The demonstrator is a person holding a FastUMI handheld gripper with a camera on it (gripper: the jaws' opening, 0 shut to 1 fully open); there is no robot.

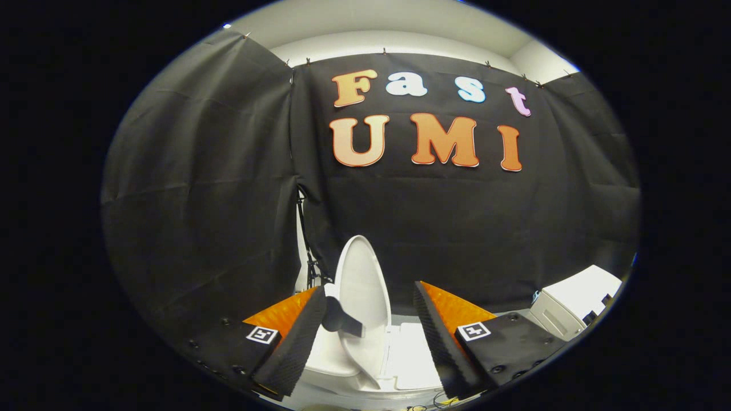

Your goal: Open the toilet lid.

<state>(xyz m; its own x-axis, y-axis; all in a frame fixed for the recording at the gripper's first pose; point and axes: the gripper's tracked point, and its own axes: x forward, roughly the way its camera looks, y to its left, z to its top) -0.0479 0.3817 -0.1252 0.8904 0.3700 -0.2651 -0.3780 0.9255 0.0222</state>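
A white toilet (334,361) sits low between my fingers. Its oval lid (362,285) is raised and stands nearly upright, tilted slightly, just ahead of the fingertips. A dark tab (342,321) sticks out from the lid's lower left side, right beside my left finger (297,337). I cannot tell if they touch. My gripper (370,292) is open, with its fingers wide on either side of the lid and neither pressing on it. The right finger (440,337) stands apart from the lid, over the flat white part (412,357) behind the bowl.
A white box-shaped unit (574,302) stands to the right, beyond the right finger. A white pole with dark cables (304,251) rises behind the toilet on the left. Black cloth walls close the booth on all sides.
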